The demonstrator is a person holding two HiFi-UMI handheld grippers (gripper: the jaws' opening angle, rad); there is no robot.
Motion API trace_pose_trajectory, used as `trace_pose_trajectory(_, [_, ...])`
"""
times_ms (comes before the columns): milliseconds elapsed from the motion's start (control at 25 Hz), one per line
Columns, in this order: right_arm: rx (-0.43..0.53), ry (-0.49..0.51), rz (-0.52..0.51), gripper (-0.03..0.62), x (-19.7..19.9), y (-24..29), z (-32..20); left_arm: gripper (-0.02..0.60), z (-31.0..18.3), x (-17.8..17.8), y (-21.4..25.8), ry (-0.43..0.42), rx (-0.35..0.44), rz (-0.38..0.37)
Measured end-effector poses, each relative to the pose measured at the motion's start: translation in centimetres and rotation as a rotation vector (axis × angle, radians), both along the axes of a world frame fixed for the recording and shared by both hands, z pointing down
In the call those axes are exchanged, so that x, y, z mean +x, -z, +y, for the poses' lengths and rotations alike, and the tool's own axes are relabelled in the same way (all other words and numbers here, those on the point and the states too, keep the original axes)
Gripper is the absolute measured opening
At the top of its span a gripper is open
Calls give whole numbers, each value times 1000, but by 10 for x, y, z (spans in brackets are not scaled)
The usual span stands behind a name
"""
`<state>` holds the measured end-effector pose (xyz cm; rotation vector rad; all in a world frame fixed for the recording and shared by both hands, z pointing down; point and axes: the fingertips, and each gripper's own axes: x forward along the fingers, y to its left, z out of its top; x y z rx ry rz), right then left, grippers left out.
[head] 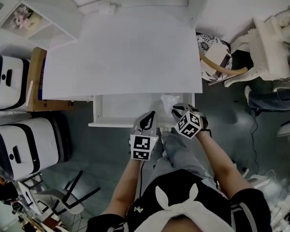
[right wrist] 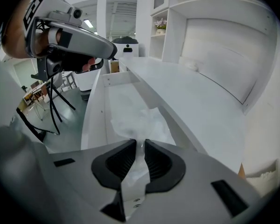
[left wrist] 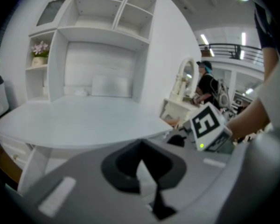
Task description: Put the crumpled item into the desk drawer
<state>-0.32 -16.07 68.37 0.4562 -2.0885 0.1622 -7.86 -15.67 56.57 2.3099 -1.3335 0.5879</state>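
Observation:
The crumpled item [head: 168, 102], a wad of clear plastic film, hangs over the right end of the open white desk drawer [head: 111, 124]. My right gripper [head: 177, 112] is shut on its near edge. In the right gripper view the film [right wrist: 141, 122] runs out from between the pinched jaws [right wrist: 139, 146] and spreads over the drawer's inside [right wrist: 116, 94]. My left gripper [head: 149, 119] hovers at the drawer's front edge, just left of the right one, jaws shut with nothing in them [left wrist: 140, 146]. It also shows from the side in the right gripper view [right wrist: 107, 52].
The white desk top [head: 130, 52] overhangs the drawer, with a shelf unit [left wrist: 93, 36] at its back. Two white cases [head: 29, 149] and a cardboard box [head: 36, 76] stand on the left. A cushioned stool [head: 213, 54] and a white chair [head: 270, 47] stand on the right.

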Motion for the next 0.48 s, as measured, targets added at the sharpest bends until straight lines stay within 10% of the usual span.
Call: trace_pose_trajectory(480, [-64,4,32,54,-3,-25,-6,2,-7,3,-10,-20,-4,3])
